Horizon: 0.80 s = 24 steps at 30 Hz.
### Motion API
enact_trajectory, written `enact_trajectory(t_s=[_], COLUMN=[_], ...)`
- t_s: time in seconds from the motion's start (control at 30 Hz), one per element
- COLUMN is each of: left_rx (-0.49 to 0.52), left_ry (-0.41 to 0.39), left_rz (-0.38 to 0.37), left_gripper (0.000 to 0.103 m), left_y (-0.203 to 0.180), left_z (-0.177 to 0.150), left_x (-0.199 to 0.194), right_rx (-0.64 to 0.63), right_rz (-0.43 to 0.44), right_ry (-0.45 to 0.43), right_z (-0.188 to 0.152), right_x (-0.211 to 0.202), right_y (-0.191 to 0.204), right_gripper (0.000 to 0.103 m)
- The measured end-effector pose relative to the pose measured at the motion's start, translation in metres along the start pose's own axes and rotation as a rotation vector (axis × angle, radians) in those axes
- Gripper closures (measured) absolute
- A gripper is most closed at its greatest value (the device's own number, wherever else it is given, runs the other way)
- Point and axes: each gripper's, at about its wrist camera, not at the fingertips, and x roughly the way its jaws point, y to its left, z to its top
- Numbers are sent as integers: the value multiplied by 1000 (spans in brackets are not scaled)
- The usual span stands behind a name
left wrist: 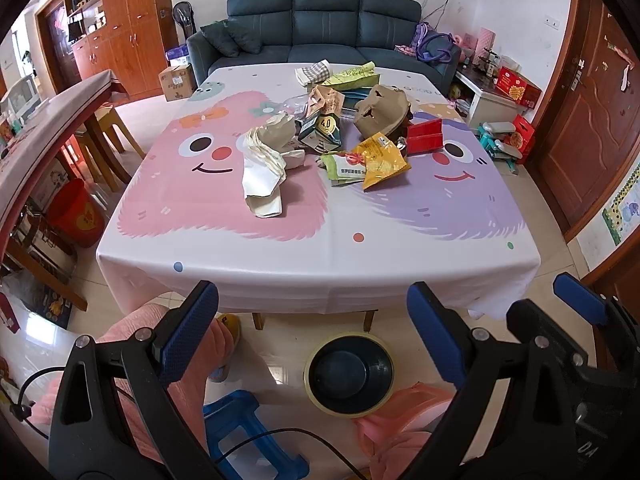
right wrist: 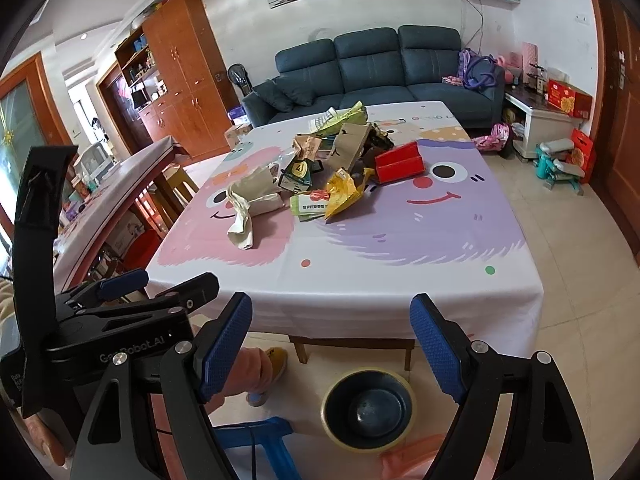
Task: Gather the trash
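Grippers, left (left wrist: 312, 336) and right (right wrist: 332, 344), both gape wide, holding nothing, short of the table's (left wrist: 320, 272) near edge. Below it sits 1 dark bin (left wrist: 348, 372). Trash (left wrist: 340, 132) clutters the table's middle; beyond, a sofa (left wrist: 324, 28).

both grippers, left gripper (left wrist: 312, 336) and right gripper (right wrist: 332, 348), side by side, jaws wide apart, nothing between

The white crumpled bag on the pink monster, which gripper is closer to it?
Left, probably. The white crumpled bag lies toward the table's left side, ahead of the left gripper; the right gripper sits farther right. Both hover open, short of the table.
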Motion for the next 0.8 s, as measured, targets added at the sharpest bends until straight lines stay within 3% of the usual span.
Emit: enact_trajectory(t_s=[0.8], left_rx=[36], left_ry=[-35], left_rz=[-16], left_gripper=[9], left_y=[4], left_z=[-8], left_x=[-21], right_rx=[7], right_rz=[-28], right_ry=[23], right_z=[4], right_x=[3], right_y=[-2], right_gripper=[20])
